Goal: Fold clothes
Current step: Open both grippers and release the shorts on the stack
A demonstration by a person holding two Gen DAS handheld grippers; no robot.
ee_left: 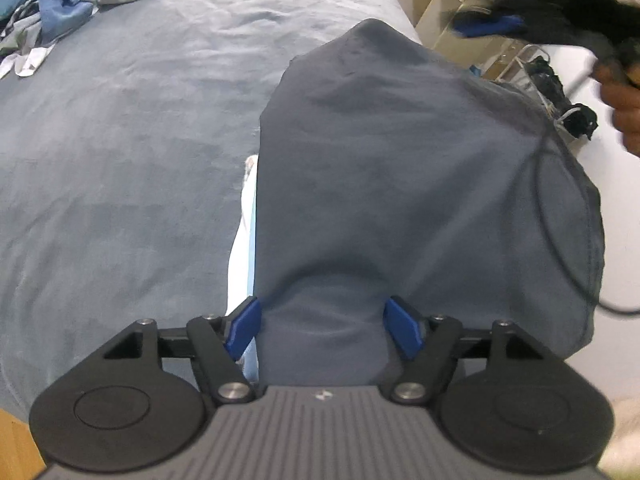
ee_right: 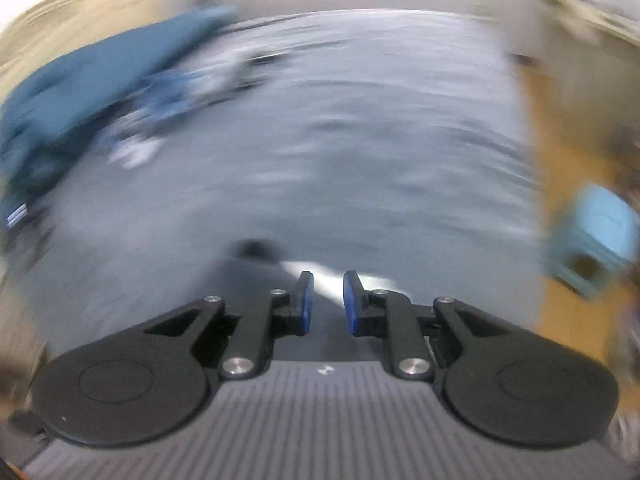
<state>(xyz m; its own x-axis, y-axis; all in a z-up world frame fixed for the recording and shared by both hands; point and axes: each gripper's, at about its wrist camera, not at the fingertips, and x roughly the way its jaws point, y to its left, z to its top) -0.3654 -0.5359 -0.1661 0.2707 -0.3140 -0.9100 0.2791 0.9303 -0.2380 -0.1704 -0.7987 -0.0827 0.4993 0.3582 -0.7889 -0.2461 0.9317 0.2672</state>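
Dark grey garment (ee_left: 400, 184) lies flat at the bed's (ee_left: 120, 160) right edge, long axis running away from you, far end tapering. Your left gripper (ee_left: 322, 328) tips steeply down over its near end, jaws released, cloth between the pads but not pinched. Your right gripper (ee_right: 328, 304), view badly blurred, is nearly closed with a narrow gap, nothing visibly gripped. Unfolded clothes pile (ee_left: 68, 12) sits at the far-left corner.

The left wrist camera looks steeply down along its fingers, close over a dark grey garment (ee_left: 400, 184) lying on the bed (ee_left: 120, 160). The right wrist camera, badly blurred, tilts down across the same bed (ee_right: 360, 140) from its edge. Both views share the grey sheet and the clothes pile (ee_left: 68, 12) (ee_right: 160, 96) at its far end.
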